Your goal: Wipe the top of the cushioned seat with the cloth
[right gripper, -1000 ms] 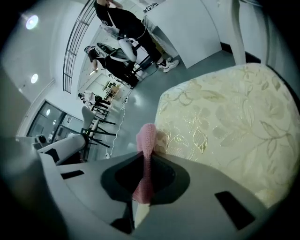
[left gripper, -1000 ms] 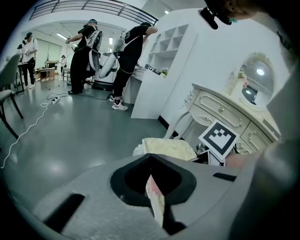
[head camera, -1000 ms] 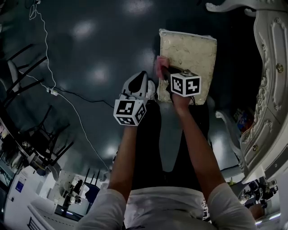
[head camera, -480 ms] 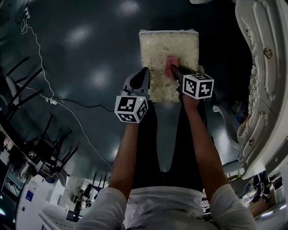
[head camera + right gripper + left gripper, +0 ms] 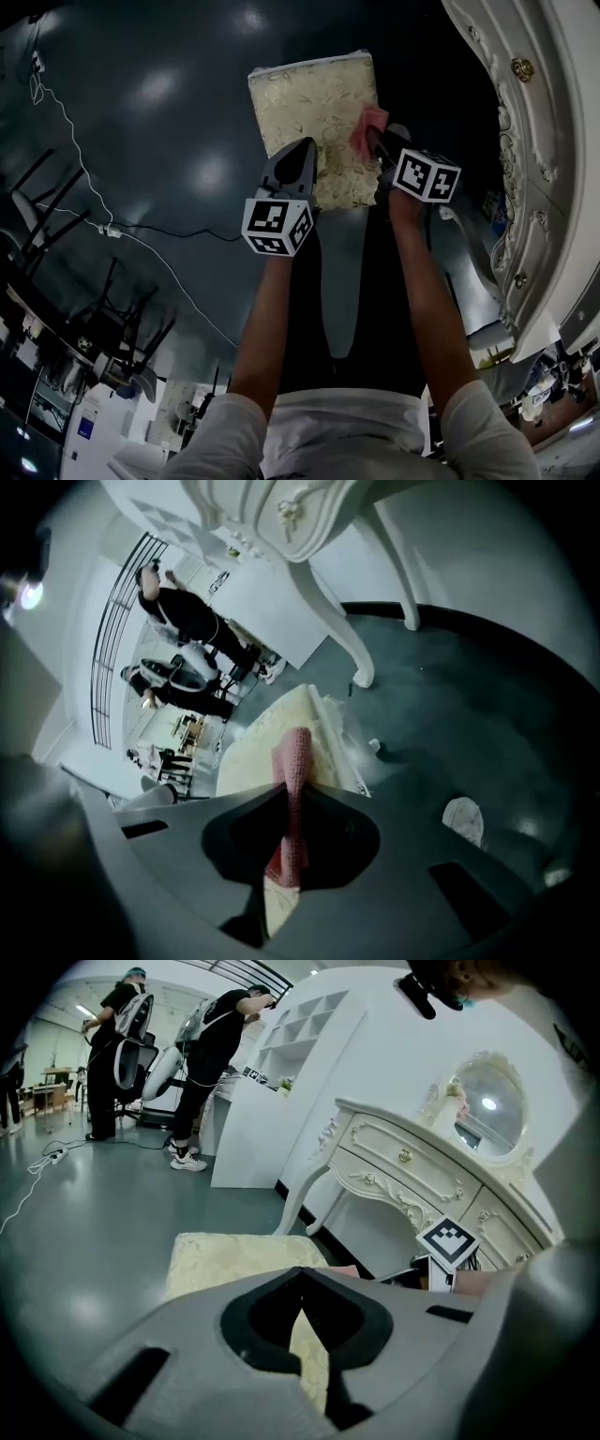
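Note:
The cushioned seat [image 5: 309, 117] has a cream patterned top and stands on the dark floor in front of me. A pink cloth [image 5: 369, 128] lies at the seat's right edge, with my right gripper [image 5: 380, 142] shut on it. In the right gripper view the cloth [image 5: 298, 752] is a folded strip pinched between the jaws of the right gripper [image 5: 292, 794], over the seat [image 5: 258, 757]. My left gripper [image 5: 296, 161] hovers at the seat's near edge, shut and holding nothing. Past the left gripper [image 5: 301, 1271] the seat [image 5: 230, 1255] shows.
A white carved dressing table [image 5: 530, 150] stands close on the right, and its oval mirror [image 5: 487, 1110] shows in the left gripper view. A white cable [image 5: 141, 230] runs over the floor at left, near dark chairs [image 5: 103, 300]. People [image 5: 211, 1054] stand farther off.
My right gripper has dragged the pink cloth across the seat top from its near left part to its right edge. The left gripper has stayed at the near edge.

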`<state>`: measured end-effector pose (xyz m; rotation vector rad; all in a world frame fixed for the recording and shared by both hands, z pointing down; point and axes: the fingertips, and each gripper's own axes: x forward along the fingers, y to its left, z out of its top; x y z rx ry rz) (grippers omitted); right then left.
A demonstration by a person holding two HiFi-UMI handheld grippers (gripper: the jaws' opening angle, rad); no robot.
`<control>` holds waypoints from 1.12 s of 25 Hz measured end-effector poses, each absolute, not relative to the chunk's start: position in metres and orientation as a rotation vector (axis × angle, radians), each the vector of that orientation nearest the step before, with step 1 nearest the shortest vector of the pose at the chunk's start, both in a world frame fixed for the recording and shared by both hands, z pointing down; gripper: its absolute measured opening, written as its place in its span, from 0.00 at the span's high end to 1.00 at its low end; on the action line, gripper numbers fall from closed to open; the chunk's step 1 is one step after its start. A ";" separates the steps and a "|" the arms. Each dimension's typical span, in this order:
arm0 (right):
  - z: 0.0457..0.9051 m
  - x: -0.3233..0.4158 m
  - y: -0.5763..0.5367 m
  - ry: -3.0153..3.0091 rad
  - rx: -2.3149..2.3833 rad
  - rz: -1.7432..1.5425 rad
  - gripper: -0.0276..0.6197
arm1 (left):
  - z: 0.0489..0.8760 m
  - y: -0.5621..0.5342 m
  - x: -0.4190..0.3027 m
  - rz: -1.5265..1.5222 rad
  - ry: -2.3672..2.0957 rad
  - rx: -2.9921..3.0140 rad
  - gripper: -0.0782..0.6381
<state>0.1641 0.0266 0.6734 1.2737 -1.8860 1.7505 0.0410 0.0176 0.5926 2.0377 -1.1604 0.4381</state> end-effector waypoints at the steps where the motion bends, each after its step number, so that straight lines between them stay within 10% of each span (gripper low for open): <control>1: 0.675 0.166 0.027 -1.880 1.301 1.770 0.92 | 0.593 0.019 0.041 0.442 -1.158 2.039 0.87; 28: 0.678 -0.061 0.073 -1.980 0.735 1.488 0.91 | 0.601 0.068 -0.127 0.393 -1.409 1.836 0.87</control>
